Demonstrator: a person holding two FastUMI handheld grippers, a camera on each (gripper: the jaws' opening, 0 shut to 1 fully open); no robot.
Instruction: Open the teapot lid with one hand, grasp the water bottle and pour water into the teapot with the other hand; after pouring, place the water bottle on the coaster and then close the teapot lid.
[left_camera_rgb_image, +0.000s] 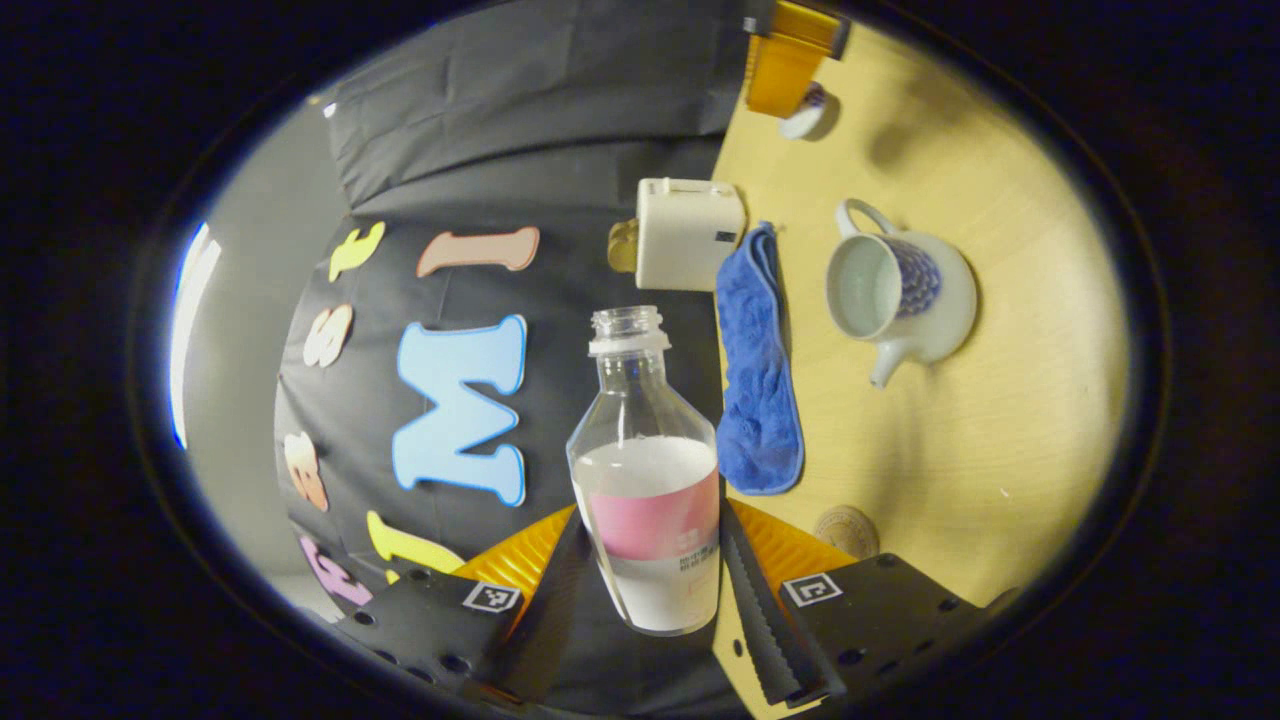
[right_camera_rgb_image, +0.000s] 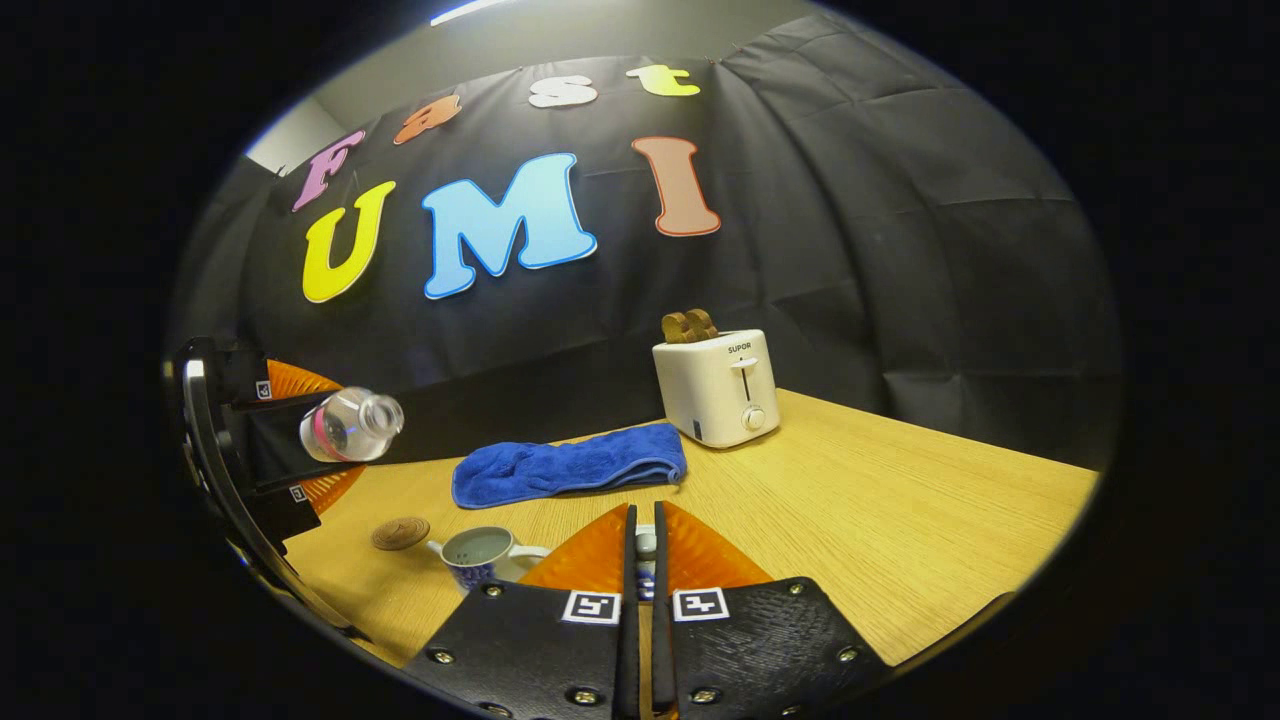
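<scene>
In the left gripper view my left gripper (left_camera_rgb_image: 650, 520) is shut on the clear water bottle (left_camera_rgb_image: 650, 470), which has a pink label, no cap and water inside. The white and blue teapot (left_camera_rgb_image: 900, 290) stands open on the table to the right of the bottle's mouth. In the right gripper view the bottle (right_camera_rgb_image: 350, 425) lies tipped on its side in the air, up and to the left of the teapot (right_camera_rgb_image: 480, 555). My right gripper (right_camera_rgb_image: 645, 515) is shut on the teapot lid (right_camera_rgb_image: 645, 560), held apart from the pot. The round coaster (right_camera_rgb_image: 400, 532) lies left of the teapot.
A blue towel (right_camera_rgb_image: 570, 462) lies behind the teapot, and a white toaster (right_camera_rgb_image: 715, 385) with toast stands at the back. The wooden table (right_camera_rgb_image: 900, 500) stretches out to the right. The right gripper (left_camera_rgb_image: 790, 60) with the lid (left_camera_rgb_image: 805, 118) is beyond the teapot in the left gripper view.
</scene>
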